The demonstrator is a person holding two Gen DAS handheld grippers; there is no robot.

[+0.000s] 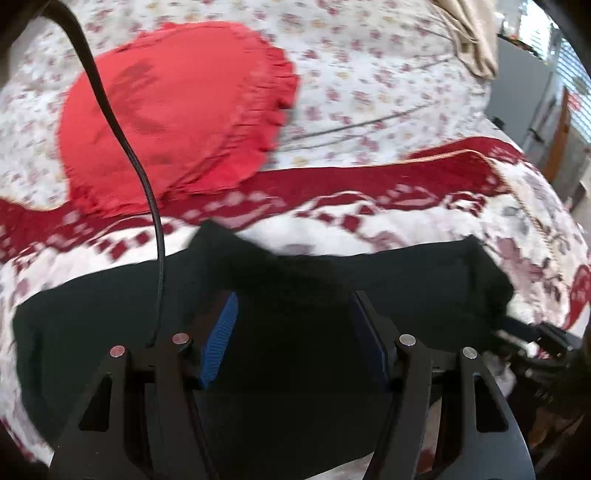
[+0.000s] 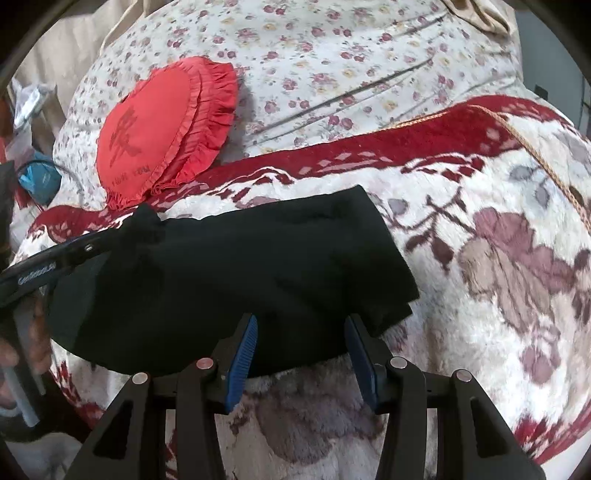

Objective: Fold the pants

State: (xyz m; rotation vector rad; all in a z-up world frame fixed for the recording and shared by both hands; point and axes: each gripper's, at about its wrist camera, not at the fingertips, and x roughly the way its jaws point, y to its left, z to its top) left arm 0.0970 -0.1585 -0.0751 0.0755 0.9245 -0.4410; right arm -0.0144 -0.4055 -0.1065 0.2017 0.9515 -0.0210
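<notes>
The black pants (image 2: 240, 273) lie folded into a broad band on the red and white blanket (image 2: 480, 258). My right gripper (image 2: 301, 317) hovers over their near edge, its blue pads (image 2: 242, 350) apart with nothing pinched. In the left wrist view the pants (image 1: 92, 325) fill the lower half. My left gripper (image 1: 295, 295) stands open above them, black cloth below the gap. A raised peak of cloth (image 1: 214, 236) shows past its left finger. In the right wrist view one finger of my left gripper (image 2: 74, 251) reaches the bunched left end of the pants, with a hand (image 2: 22, 339) behind it.
A red heart-shaped frilled cushion (image 2: 147, 133) rests on the floral sheet (image 2: 332, 55) behind the blanket. Beige cloth (image 1: 472, 33) lies at the far edge. A black cable (image 1: 122, 140) hangs across the left wrist view. The bed drops off at the right (image 1: 554, 147).
</notes>
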